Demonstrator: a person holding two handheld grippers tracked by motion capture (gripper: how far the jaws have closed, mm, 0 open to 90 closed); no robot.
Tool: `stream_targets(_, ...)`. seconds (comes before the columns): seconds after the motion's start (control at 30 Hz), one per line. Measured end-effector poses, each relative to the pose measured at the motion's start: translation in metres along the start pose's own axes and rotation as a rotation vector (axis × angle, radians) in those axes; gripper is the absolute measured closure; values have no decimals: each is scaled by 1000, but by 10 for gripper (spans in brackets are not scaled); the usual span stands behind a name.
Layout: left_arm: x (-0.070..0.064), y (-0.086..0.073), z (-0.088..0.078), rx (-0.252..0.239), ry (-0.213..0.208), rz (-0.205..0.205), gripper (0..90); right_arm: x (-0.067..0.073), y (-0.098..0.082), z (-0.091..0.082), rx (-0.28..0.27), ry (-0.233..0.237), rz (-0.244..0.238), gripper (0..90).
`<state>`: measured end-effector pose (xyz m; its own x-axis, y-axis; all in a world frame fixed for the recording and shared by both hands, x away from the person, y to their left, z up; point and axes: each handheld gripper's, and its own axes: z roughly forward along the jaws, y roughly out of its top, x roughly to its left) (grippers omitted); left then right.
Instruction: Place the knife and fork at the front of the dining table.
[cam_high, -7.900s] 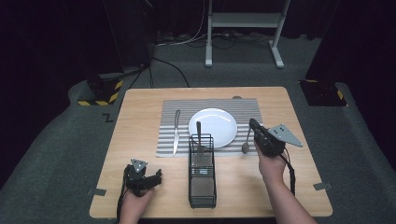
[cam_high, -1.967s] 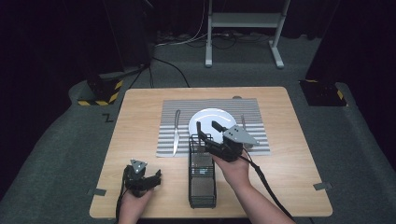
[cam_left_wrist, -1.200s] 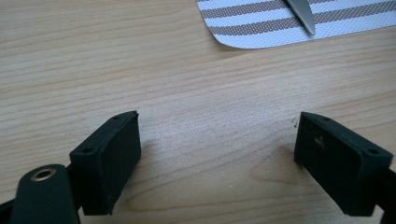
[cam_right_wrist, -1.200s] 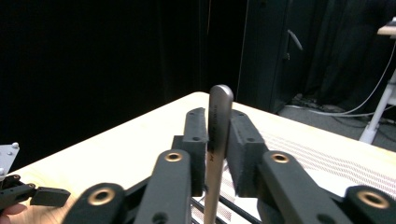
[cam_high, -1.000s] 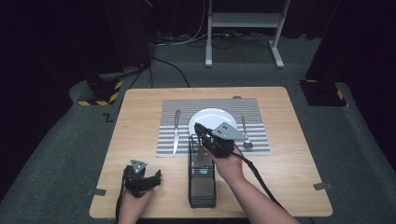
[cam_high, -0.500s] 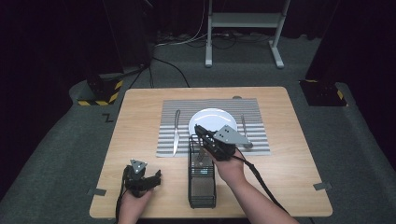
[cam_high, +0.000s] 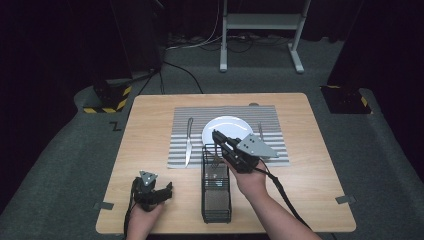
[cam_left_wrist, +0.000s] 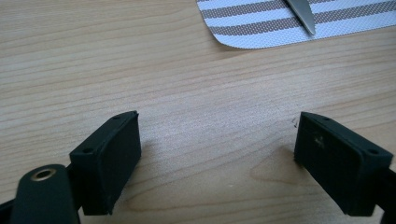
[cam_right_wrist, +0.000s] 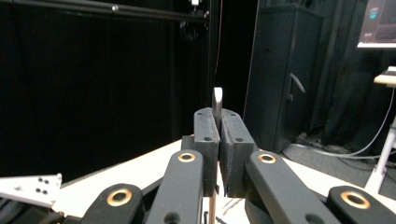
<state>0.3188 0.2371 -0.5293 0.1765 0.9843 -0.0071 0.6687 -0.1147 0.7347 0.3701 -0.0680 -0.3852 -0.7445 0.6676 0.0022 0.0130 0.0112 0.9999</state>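
While our left gripper (cam_high: 161, 190) rests spread on the wooden table (cam_high: 150, 130), our right gripper (cam_high: 216, 136) pinches a silver utensil handle (cam_right_wrist: 217, 103) above the black wire caddy (cam_high: 216, 200).

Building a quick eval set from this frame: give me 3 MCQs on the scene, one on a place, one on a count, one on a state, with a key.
1. Where does the knife lie?
A. on the placemat, left of the plate
B. inside the wire caddy
C. on the bare wood by the left gripper

2. How many plates are on the placemat?
A. none
B. one
C. three

3. What state is the right gripper in?
A. wide open over the plate
B. shut on a utensil handle
C. lying on the table

Key:
1 A, the knife rests on the stripes beside the plate.
2 B, a single white plate shows.
3 B, the right gripper view shows its pads pinching the utensil handle, above the wire caddy.
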Motion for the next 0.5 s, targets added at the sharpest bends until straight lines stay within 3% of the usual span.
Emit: stream_targets(0.5, 0, 0, 0, 0, 1, 1, 147, -2, 33, -27, -135, -18, 8, 867)
